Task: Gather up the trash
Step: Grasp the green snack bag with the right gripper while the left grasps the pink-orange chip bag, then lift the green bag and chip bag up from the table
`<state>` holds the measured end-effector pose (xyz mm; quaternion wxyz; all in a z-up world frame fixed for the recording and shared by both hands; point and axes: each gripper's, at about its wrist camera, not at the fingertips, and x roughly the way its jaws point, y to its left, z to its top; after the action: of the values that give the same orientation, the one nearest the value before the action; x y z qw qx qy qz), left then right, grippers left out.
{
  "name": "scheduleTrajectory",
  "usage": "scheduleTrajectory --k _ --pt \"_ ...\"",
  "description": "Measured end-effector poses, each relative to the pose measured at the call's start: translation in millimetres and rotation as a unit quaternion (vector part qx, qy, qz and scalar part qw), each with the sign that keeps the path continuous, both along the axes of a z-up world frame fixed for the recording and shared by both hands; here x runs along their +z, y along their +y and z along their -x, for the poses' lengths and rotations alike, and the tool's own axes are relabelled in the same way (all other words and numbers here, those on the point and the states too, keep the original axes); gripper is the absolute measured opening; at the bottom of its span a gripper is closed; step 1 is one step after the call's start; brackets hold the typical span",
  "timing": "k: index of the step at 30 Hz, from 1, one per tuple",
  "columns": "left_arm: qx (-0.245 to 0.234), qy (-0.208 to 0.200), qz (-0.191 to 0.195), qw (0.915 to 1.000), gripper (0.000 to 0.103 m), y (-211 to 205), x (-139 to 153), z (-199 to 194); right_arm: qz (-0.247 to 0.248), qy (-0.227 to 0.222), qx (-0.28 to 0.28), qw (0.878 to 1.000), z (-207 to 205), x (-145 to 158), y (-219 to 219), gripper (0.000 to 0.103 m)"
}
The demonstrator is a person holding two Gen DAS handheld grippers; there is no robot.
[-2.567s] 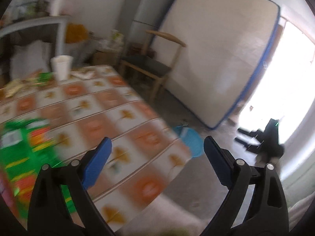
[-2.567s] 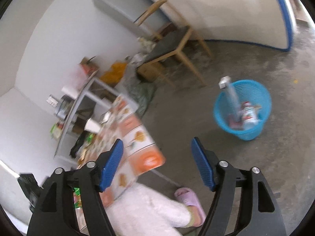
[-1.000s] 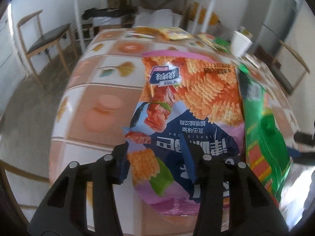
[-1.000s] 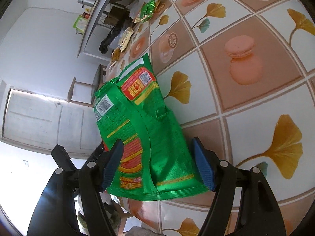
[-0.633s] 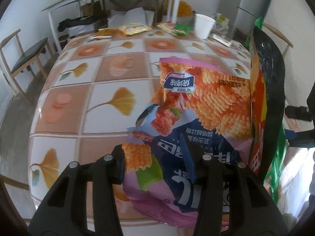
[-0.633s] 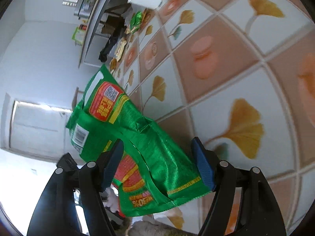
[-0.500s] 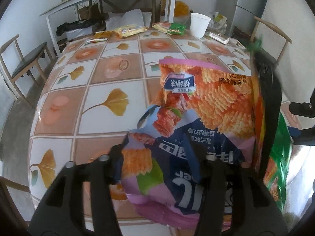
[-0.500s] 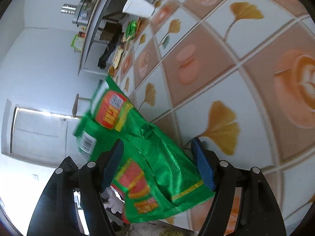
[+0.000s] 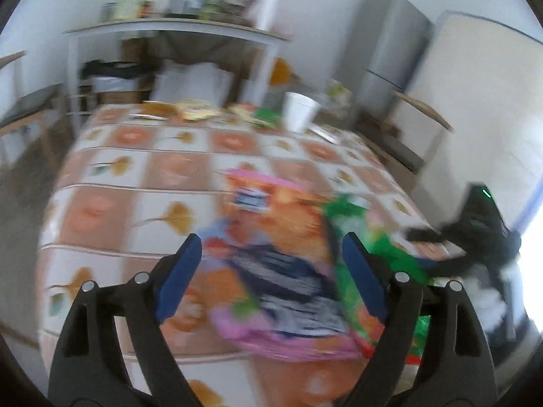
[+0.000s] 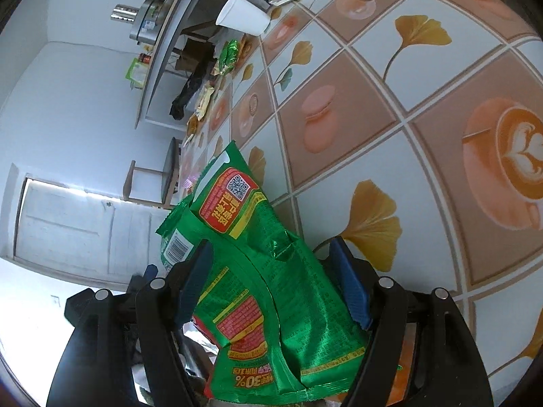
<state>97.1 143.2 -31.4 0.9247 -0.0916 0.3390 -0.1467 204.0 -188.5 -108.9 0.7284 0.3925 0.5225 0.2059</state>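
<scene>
An orange, pink and blue chip bag [image 9: 288, 224] lies flat on the patterned table [image 9: 112, 210], blurred by motion. My left gripper [image 9: 269, 240] hovers above it; its jaws are opening and the blue pads [image 9: 180, 271] stand clear of the bag on both sides. My right gripper [image 10: 271, 251] is shut on a crumpled green snack bag [image 10: 230, 200] and holds it tilted up off the table [image 10: 424, 135]. In the left wrist view that green bag [image 9: 383, 247] hangs just right of the chip bag.
A white paper cup [image 9: 300, 110] and several small wrappers [image 9: 193, 108] sit at the table's far end. Behind stand a white shelf table [image 9: 169, 30], a grey fridge [image 9: 383, 51] and a wooden chair [image 9: 407, 125]. Another chair [image 9: 20, 108] is at the left.
The left jaws have widened and let go of the chip bag, and the gripper has risen and tilted up. The right gripper has lifted the green bag off the table.
</scene>
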Motion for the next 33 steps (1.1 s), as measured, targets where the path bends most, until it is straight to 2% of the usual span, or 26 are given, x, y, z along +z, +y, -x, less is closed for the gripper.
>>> scheduleTrajectory --k 4,9,18,22,25,33 --pt "-0.037 0.018 -0.035 0.9985 0.081 -32.2 -13.0 -5.4 -0.001 0.001 -0.002 1.000 -0.2 0.0 0.5 0.070" --pt "-0.025 0.053 -0.080 0.9951 0.081 -44.2 -37.3 -12.8 -0.002 0.000 0.000 1.000 0.3 -0.9 -0.6 0.070" --pt "-0.016 0.076 -0.072 0.9944 0.081 -35.1 -56.0 -15.6 -0.006 -0.002 0.017 1.000 -2.7 -1.2 -0.2 0.070" --pt "-0.013 0.070 -0.092 0.9933 0.081 -36.6 -59.6 -16.2 -0.017 -0.001 0.022 1.000 -6.1 -2.2 -3.3 0.070" --pt "-0.013 0.068 -0.095 0.9931 0.081 -36.8 -60.4 -15.9 -0.007 0.005 0.052 0.999 -9.4 -1.6 2.6 0.070" --pt "-0.014 0.067 -0.105 0.9921 0.081 -40.5 -60.6 -15.8 -0.049 0.039 0.107 0.992 -3.3 -6.4 10.2 0.068"
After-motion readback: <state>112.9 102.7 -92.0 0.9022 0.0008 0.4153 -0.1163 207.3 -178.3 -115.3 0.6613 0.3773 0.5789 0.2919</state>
